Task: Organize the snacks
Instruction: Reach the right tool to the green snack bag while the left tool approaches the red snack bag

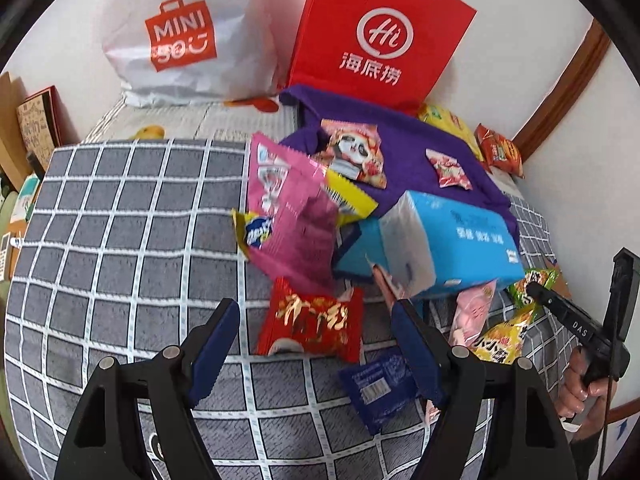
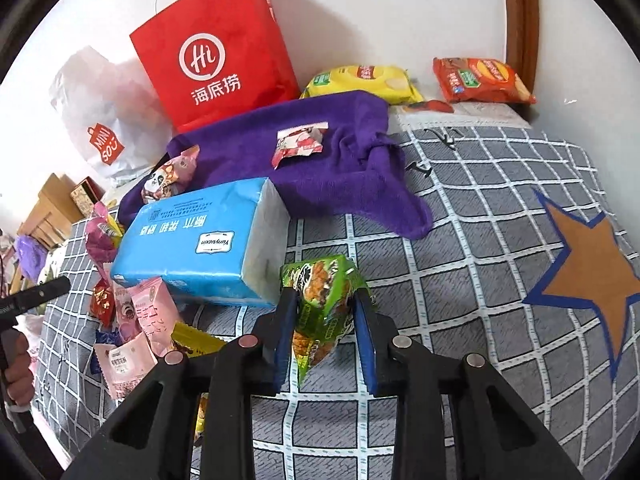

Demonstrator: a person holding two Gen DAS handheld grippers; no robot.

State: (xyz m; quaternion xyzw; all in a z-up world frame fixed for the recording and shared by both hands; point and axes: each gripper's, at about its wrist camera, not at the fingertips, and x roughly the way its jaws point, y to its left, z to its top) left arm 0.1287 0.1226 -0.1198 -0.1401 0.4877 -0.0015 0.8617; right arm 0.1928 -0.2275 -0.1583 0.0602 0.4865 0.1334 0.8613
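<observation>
Grey blanket [image 2: 460,280] is crossed by a white grid; an orange, blue-edged star [image 2: 592,276] is seen at 3 o'clock. Purple cloth [image 2: 320,184] and red bag [image 2: 216,60] are noted at 12.

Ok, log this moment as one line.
left gripper: open over red snack packet | right gripper: shut on green snack packet

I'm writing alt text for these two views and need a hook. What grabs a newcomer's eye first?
The red Haidilao paper bag standing against the white wall, with a purple cloth spread on the checked blanket in front of it. Nearer, a blue tissue pack lies amid scattered snack packets. The right claw is closed on a green snack packet, and the open left claw hangs over a red snack packet.
</observation>
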